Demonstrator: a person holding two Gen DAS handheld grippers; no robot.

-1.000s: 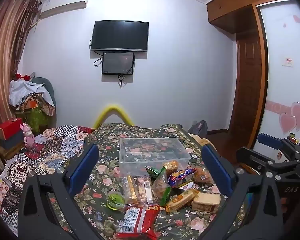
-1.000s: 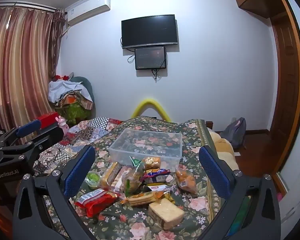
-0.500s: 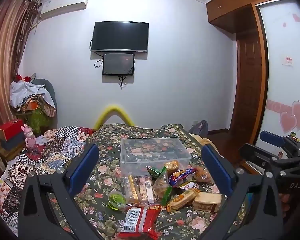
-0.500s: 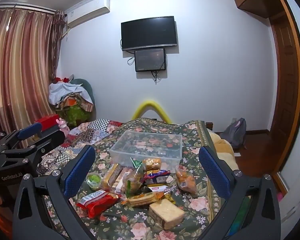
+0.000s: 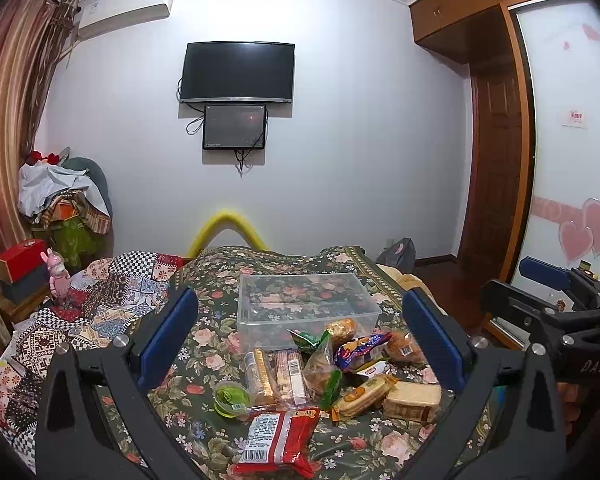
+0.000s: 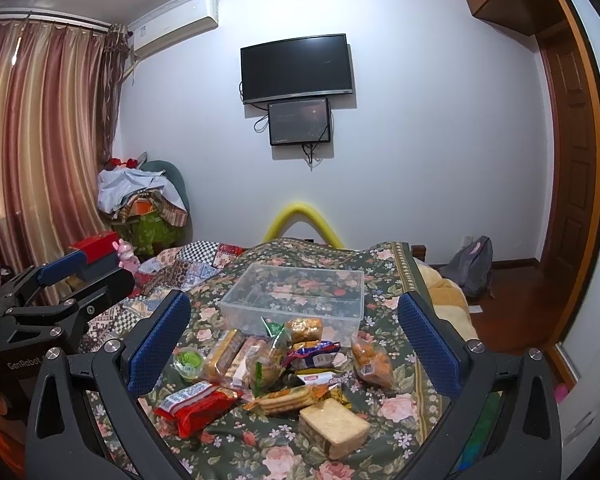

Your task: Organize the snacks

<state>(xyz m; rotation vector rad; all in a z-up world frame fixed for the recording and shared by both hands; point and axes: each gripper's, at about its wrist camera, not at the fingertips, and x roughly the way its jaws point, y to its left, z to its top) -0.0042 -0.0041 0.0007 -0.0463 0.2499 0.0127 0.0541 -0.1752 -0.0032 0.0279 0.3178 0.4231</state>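
A clear plastic box (image 5: 306,304) (image 6: 296,294) stands empty on the floral bedspread. In front of it lie several snacks: a red packet (image 5: 278,438) (image 6: 194,402), a green jelly cup (image 5: 231,398) (image 6: 188,362), biscuit packs (image 5: 276,372), a purple wrapper (image 5: 360,350) (image 6: 310,354) and a wrapped bread slice (image 5: 412,398) (image 6: 334,426). My left gripper (image 5: 300,344) is open and empty above the pile. My right gripper (image 6: 294,344) is open and empty too. Each gripper shows at the edge of the other's view.
A patchwork quilt (image 5: 80,312) lies left on the bed. A yellow arch (image 5: 228,228) rises behind the bed. A clothes pile (image 6: 144,204) and red box (image 5: 20,256) stand left. A backpack (image 6: 472,266) and wooden door (image 6: 568,152) are right.
Both views have drifted slightly; the scene sits a little lower in frame. No snack has moved and both grippers stay open.
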